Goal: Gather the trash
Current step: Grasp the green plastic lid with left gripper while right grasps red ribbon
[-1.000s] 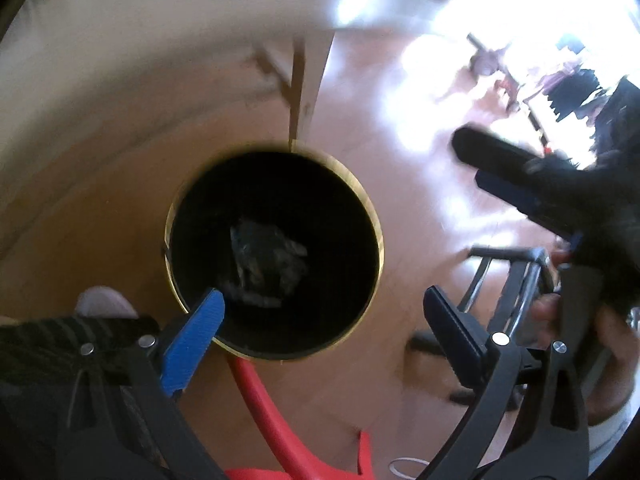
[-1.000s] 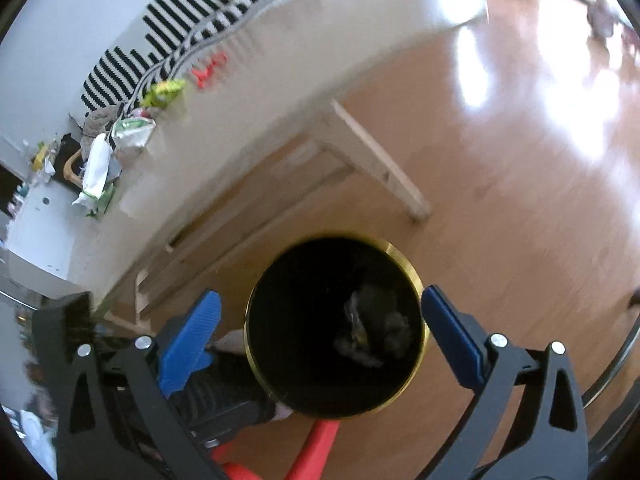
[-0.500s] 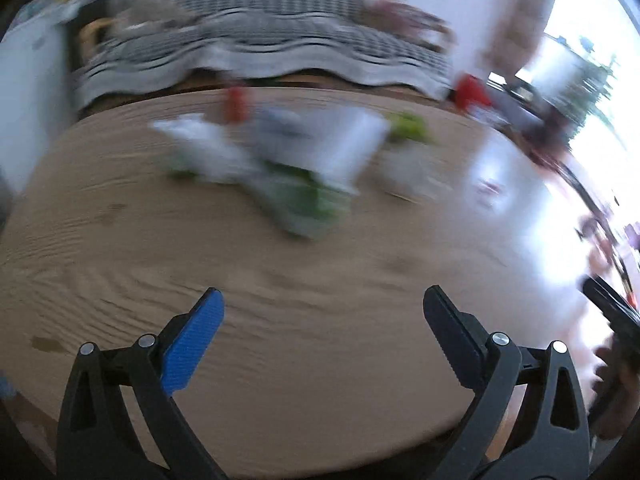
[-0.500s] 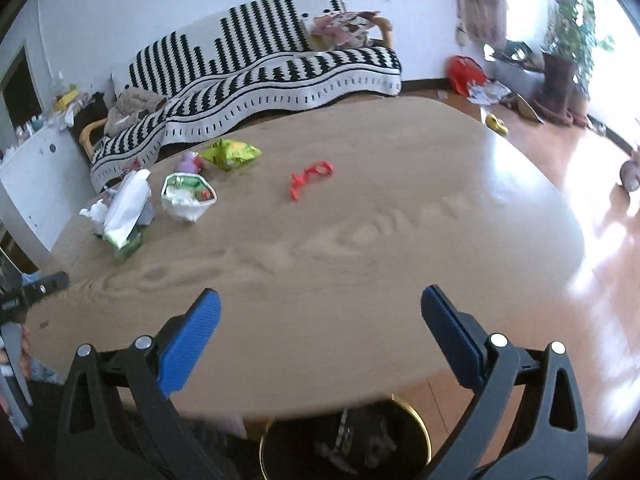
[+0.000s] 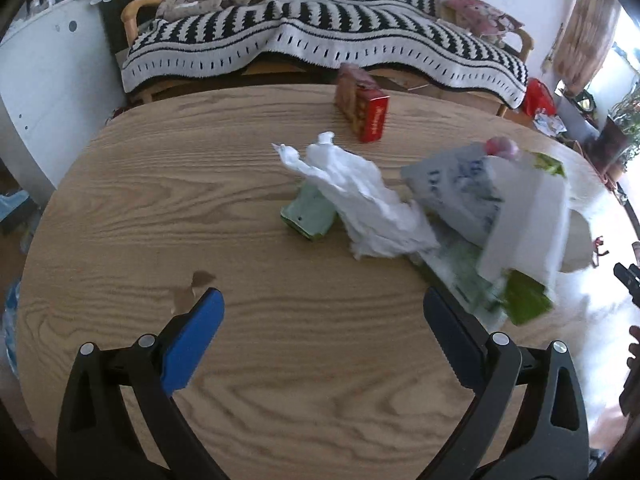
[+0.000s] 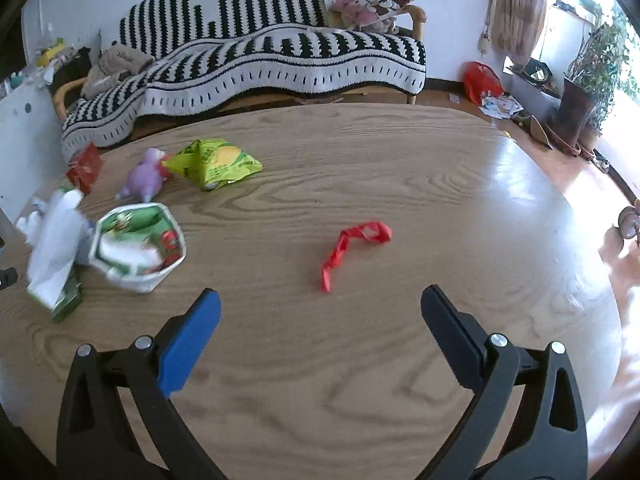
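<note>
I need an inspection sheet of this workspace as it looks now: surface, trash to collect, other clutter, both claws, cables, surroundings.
Surface: oval wooden table, small dark stain near the left claw.
Job's things: crumpled white tissue, green carton beside it, red box, white and green wrappers, open snack bag, yellow-green chip bag, red strip lying alone.
Clutter: purple toy next to the chip bag.
Grippers: left claw open, empty, over bare wood; right claw open, empty, red strip just ahead.
Cables: nothing seen.
Surroundings: striped sofa, potted plants, red bag on the floor.
</note>
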`<control>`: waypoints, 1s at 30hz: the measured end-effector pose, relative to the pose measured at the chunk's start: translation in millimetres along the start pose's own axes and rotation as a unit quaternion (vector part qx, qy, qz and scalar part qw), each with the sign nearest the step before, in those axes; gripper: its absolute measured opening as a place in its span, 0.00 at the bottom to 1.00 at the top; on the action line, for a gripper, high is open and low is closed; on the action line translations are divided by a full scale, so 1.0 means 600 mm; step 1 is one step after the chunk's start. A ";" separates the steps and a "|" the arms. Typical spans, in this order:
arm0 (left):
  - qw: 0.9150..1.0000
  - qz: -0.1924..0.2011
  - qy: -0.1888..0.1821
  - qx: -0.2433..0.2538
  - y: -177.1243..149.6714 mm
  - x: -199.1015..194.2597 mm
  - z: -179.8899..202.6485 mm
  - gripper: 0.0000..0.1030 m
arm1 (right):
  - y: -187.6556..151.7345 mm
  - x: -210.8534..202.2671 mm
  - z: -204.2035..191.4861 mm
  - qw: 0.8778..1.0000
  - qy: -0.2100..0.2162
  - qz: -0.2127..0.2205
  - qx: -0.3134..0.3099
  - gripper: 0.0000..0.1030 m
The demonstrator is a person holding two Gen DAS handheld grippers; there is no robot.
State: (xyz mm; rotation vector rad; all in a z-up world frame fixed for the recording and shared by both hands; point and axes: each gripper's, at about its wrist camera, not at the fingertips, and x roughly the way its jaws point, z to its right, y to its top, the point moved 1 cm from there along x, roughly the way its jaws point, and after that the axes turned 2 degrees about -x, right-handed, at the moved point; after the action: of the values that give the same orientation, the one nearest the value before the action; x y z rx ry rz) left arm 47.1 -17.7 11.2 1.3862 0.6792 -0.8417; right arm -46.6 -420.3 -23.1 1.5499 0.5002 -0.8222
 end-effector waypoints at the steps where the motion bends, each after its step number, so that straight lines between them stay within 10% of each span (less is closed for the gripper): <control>1: 1.000 -0.002 0.001 -0.001 0.006 0.010 -0.005 0.94 | 0.002 0.008 0.000 1.000 0.000 -0.003 0.000 0.94; 30: 0.996 -0.017 -0.009 0.089 0.086 0.140 -0.026 0.94 | 0.058 0.136 0.004 0.999 -0.006 -0.052 0.009 0.95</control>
State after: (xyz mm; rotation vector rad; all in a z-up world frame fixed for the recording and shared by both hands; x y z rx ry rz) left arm 137.3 -12.0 -31.2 1.5290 0.6268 -0.9587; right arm 31.4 -440.0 -60.9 1.5453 0.5696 -0.9159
